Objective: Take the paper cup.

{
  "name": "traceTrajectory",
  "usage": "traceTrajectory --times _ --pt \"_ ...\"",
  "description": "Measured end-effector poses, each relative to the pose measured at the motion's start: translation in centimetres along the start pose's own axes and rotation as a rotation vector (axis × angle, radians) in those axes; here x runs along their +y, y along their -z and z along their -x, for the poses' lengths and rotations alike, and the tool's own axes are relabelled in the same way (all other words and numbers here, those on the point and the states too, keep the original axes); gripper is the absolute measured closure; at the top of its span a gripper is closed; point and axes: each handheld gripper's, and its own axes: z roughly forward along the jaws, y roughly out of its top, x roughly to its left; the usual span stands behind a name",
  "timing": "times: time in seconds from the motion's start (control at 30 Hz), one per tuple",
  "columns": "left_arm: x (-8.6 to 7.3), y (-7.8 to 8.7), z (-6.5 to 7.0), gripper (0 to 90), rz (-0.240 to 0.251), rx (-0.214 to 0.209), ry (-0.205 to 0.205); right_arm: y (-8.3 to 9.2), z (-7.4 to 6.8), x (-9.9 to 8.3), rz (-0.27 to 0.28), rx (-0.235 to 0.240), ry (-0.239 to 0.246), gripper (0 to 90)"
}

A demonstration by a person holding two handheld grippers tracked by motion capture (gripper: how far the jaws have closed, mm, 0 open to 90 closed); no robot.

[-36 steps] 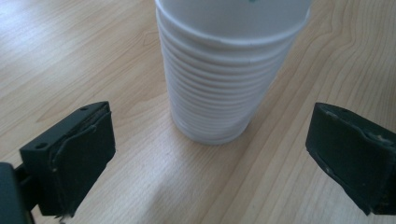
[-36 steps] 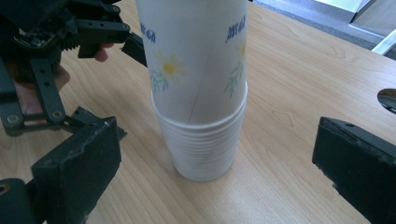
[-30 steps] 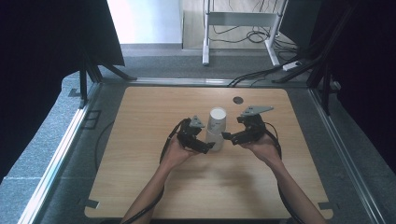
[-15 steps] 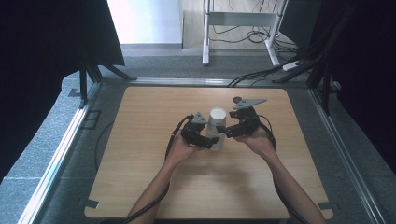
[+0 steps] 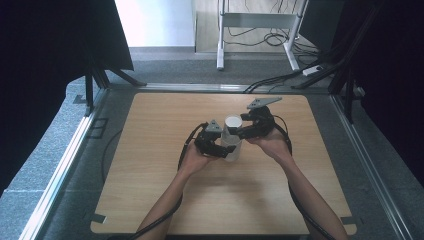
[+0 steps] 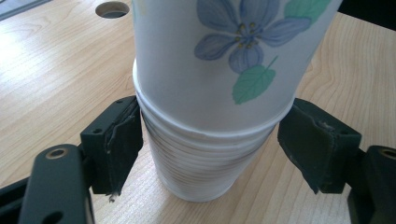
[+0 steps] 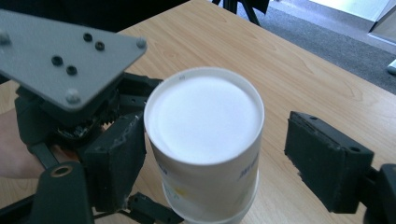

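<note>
Cup stack [image 5: 231, 141], centre frame, is being flanked by left gripper [image 6: 210, 140] and right gripper [image 7: 210, 163]. Both jaw pairs, lately closing, are being kept released, pads not yet pressing.

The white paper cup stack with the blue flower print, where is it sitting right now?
The white flower-printed paper cup stack stands inverted mid-table in the high view, between the left claw and the right claw, nearer than the round table hole.

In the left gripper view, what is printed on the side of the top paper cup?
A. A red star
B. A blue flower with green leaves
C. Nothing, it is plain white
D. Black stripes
B: in the left gripper view the top paper cup bears a blue flower and a green leaf below it.
</note>
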Motion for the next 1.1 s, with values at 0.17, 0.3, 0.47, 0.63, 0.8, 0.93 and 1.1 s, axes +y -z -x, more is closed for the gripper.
traceTrajectory --times 0.17,0.3,0.47,0.63,0.8,0.93,1.1 --pt "0.1 0.0 0.1 23.3 -0.007 0.008 -0.009 0.0 -0.1 0.8 -0.010 0.005 0.021 28.0" --pt "0.1 0.1 0.1 23.6 -0.014 0.010 -0.014 0.1 -0.4 1.3 -0.041 0.007 0.046 34.9" --pt "0.1 0.1 0.1 23.7 -0.014 0.014 -0.017 0.4 -0.7 1.8 -0.064 -0.011 0.070 36.8" --pt "0.1 0.1 0.2 24.1 -0.028 0.021 -0.026 0.9 -0.6 2.2 -0.054 -0.013 0.070 37.2" --pt "0.1 0.1 0.1 24.1 -0.031 0.018 -0.024 1.7 -0.6 2.9 -0.048 -0.010 0.078 37.3" --pt "0.1 0.1 0.2 23.3 -0.036 0.019 -0.024 2.3 -0.6 3.4 -0.040 -0.007 0.076 37.4" --pt "0.0 0.0 0.4 14.3 -0.053 0.015 -0.030 3.1 -0.7 4.1 -0.028 -0.004 0.075 37.4"
